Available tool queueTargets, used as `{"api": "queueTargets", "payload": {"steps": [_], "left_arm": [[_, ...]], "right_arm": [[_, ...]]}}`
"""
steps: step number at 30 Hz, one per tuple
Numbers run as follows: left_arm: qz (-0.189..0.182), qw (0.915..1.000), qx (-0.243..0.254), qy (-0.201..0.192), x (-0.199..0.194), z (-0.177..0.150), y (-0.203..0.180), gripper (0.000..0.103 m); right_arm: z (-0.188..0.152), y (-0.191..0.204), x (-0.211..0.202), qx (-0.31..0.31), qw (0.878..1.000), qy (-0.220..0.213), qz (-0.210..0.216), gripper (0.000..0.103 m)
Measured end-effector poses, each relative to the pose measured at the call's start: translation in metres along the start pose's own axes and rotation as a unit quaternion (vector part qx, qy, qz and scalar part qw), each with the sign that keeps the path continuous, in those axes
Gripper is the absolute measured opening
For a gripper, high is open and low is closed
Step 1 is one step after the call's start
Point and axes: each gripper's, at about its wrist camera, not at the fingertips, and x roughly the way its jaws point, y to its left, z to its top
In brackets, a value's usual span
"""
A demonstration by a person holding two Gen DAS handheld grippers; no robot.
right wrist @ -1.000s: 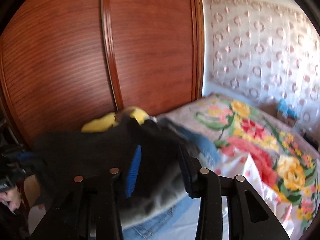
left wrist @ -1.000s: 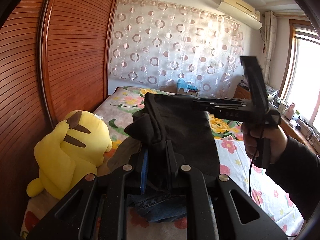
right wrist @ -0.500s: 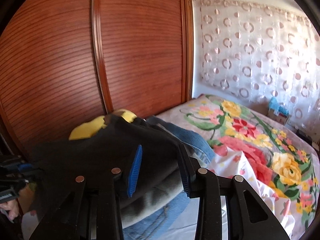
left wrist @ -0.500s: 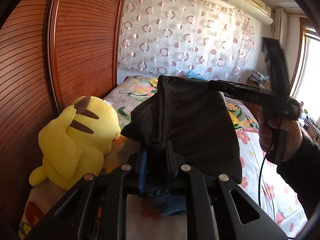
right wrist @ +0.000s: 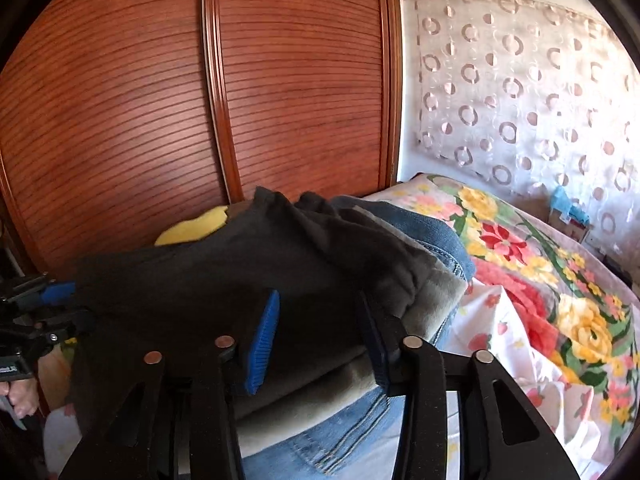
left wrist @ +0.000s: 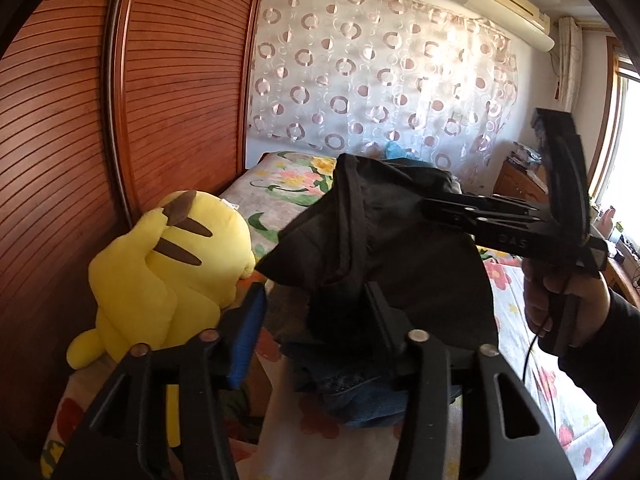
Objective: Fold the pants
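Note:
The black pants (left wrist: 384, 240) hang in a loose bundle over the bed. My left gripper (left wrist: 316, 312) is open, its blue-padded finger standing clear to the left of the cloth. My right gripper (right wrist: 320, 316) is also open, with the black pants (right wrist: 208, 280) lying between and over its fingers. In the left wrist view the right gripper's body (left wrist: 508, 228) reaches into the cloth from the right, its tips hidden in the fabric.
A pile of folded jeans (right wrist: 424, 232) and grey garments (right wrist: 436, 288) lies under the black pants. A yellow plush toy (left wrist: 168, 272) sits by the wooden wardrobe (left wrist: 60, 160). The floral bed sheet (right wrist: 540, 280) stretches to the right.
Both grippers have opened, the left one widely. The black pants have sagged down onto the garment pile.

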Motion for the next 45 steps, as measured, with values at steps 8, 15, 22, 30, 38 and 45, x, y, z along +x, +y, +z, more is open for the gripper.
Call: {"api": "queueTargets", "payload": {"steps": [8, 15, 22, 30, 38, 45], "left_arm": [[0.023, 0.9995, 0.02, -0.009, -0.01, 0.002, 0.003, 0.096], [0.033, 0.9989, 0.033, -0.005, -0.018, 0.001, 0.002, 0.096], [0.024, 0.9993, 0.027, -0.002, -0.033, -0.007, 0.004, 0.096], [0.022, 0.9992, 0.034, -0.008, -0.054, -0.016, 0.004, 0.096], [0.012, 0.9989, 0.042, -0.018, -0.072, -0.023, 0.002, 0.096], [-0.006, 0.9987, 0.047, -0.016, -0.083, -0.031, -0.009, 0.096]], "right_arm": [[-0.012, 0.009, -0.016, 0.001, 1.0, -0.009, 0.008, 0.045], [-0.02, 0.018, -0.032, 0.006, 1.0, -0.015, 0.013, 0.064], [-0.028, 0.034, -0.05, 0.01, 1.0, -0.017, 0.007, 0.072], [-0.04, 0.057, -0.075, 0.016, 1.0, -0.021, -0.003, 0.082], [-0.056, 0.077, -0.107, 0.031, 0.999, -0.03, -0.022, 0.083], [-0.072, 0.094, -0.143, 0.041, 0.997, -0.041, -0.043, 0.089]]}}
